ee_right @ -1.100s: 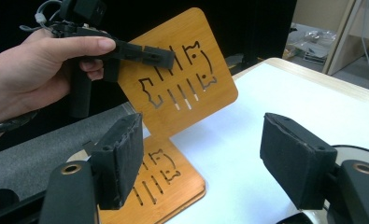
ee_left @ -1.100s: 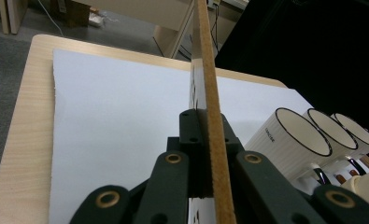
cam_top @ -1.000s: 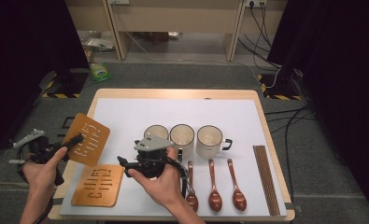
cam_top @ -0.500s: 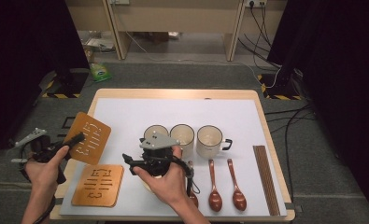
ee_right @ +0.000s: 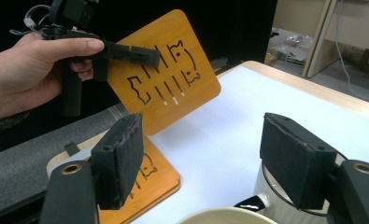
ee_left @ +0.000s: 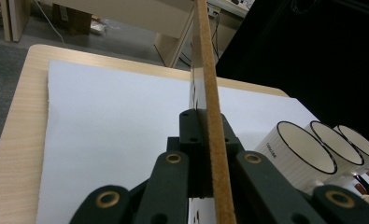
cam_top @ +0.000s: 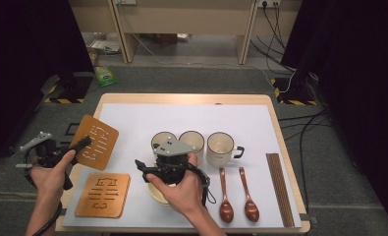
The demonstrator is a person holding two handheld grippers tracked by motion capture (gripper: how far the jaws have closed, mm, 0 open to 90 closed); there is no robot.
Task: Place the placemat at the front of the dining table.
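My left gripper (cam_top: 85, 143) is shut on the edge of a wooden cut-out coaster (cam_top: 96, 142), holding it tilted above the table's left edge. In the left gripper view the coaster (ee_left: 209, 93) stands edge-on between the clamped jaws of that gripper (ee_left: 204, 122). A second coaster (cam_top: 103, 194) lies flat at the front left. My right gripper (cam_top: 141, 169) hovers open beside it, pointing left. In the right gripper view the right gripper (ee_right: 203, 158) has wide-apart pads (ee_right: 121, 158) with nothing between them, facing the held coaster (ee_right: 173, 70) and the flat coaster (ee_right: 149, 179).
Three white mugs (cam_top: 221, 148) stand in a row mid-table. A cream rim (cam_top: 156, 195) shows under my right hand. Two brown spoons (cam_top: 225, 196) and a dark strip of sticks (cam_top: 279, 189) lie at the front right on the white sheet (cam_top: 191, 118).
My right hand and its gripper have drifted slightly to the right. The left gripper still holds the coaster in about the same place.
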